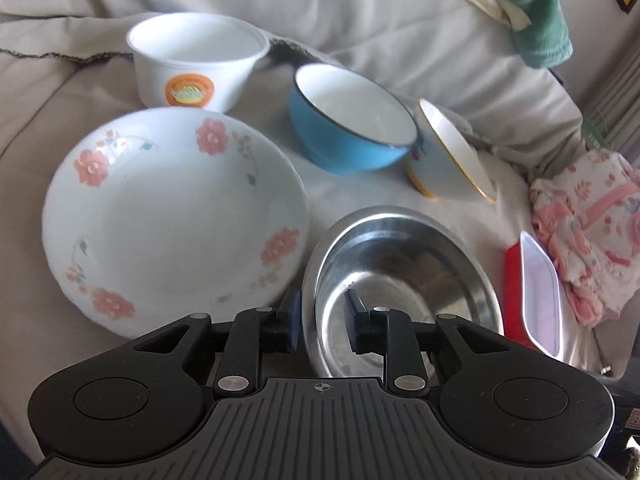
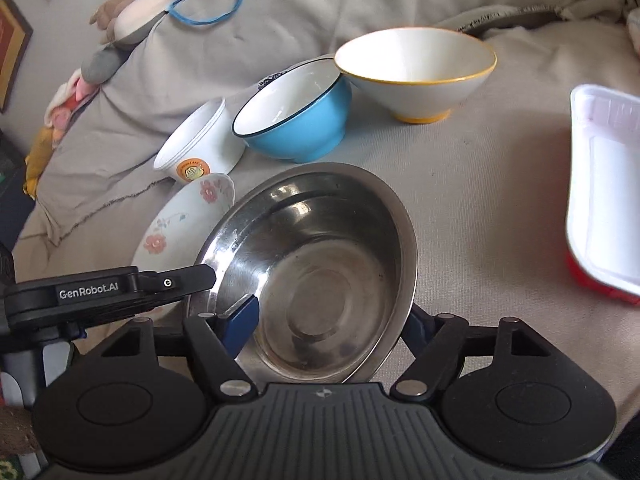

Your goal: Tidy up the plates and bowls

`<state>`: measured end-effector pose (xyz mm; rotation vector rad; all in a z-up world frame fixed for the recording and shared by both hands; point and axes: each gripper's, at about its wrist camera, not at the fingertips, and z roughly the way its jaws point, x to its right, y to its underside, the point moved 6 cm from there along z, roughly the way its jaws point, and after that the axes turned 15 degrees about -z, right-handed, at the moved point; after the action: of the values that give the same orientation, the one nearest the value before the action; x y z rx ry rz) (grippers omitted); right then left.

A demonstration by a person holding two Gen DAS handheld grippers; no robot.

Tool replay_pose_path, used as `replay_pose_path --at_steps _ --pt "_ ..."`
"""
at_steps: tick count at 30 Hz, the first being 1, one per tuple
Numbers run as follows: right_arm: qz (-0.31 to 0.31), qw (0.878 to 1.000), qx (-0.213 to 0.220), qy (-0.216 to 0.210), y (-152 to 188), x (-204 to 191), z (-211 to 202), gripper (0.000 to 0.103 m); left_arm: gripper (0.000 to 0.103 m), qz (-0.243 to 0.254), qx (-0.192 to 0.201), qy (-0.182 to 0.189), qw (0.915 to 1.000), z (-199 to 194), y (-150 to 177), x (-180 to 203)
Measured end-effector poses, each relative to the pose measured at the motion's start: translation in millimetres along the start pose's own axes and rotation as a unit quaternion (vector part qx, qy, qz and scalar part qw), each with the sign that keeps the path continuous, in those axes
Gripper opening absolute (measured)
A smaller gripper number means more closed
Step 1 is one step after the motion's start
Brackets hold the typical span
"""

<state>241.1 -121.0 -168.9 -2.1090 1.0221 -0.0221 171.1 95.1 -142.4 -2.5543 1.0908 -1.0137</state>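
Your left gripper (image 1: 320,312) straddles the steel bowl's (image 1: 400,264) rim, jaws narrow, not pressing. Your right gripper (image 2: 332,320) spans it wide. Bowl sits beside the floral plate (image 1: 172,216) on the sheet (image 1: 400,20).

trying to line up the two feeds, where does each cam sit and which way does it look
Left wrist: on the left gripper, looking forward and down at the steel bowl and floral plate; its own jaws straddle the bowl's rim.
Right wrist: on the right gripper, looking down into the same steel bowl; own jaws show, and the left gripper enters from the left.
Shared: steel bowl, floral plate, blue bowl.
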Motion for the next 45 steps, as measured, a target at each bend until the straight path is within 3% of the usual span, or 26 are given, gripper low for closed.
replay_pose_path --at_steps 8,10,16,24,29,32,37,40,43,45 --pt "0.042 0.998 -0.006 0.042 23.1 39.3 -20.1 0.081 0.023 0.023 -0.075 0.044 0.9959 15.1 36.6 22.4" --pt "0.056 0.998 -0.013 0.038 28.6 44.8 -16.7 0.081 0.023 0.024 -0.07 0.033 0.9967 17.1 37.3 20.0" --pt "0.086 0.996 -0.021 0.012 33.6 46.8 -3.9 0.103 0.026 0.003 -0.047 0.03 0.9985 10.2 22.6 10.8" --pt "0.127 0.992 -0.025 -0.003 31.8 53.4 -0.8 0.103 0.023 0.002 -0.047 0.034 0.9983 11.3 18.9 13.4" --pt "0.066 0.997 -0.05 -0.006 29.8 44.6 2.1 0.103 0.023 0.001 -0.054 0.037 0.9979 13.0 21.5 14.3" --pt "0.052 0.998 -0.043 0.012 26.9 38.3 -0.8 0.101 0.023 0.003 -0.053 0.048 0.9974 7.4 20.3 15.8" --pt "-0.04 0.992 0.0 0.122 4.5 20.5 -18.1 0.095 0.023 -0.013 0.009 0.06 0.9981 -29.9 -10.2 3.9" --pt "-0.086 0.978 0.038 0.184 -17.7 11.0 -40.1 0.094 0.023 -0.02 0.078 0.024 0.9964 -56.0 -40.9 -22.0" --pt "-0.1 0.979 0.039 0.172 -41.0 -0.5 -46.8 0.094 0.023 -0.055 0.131 -0.048 0.9887 -67.9 -68.2 -65.3" --pt "-0.095 0.985 0.016 0.145 -53.6 -9.1 -33.9 0.094 0.023 -0.091 0.143 -0.065 0.9834 -67.6 -80.6 -94.4"
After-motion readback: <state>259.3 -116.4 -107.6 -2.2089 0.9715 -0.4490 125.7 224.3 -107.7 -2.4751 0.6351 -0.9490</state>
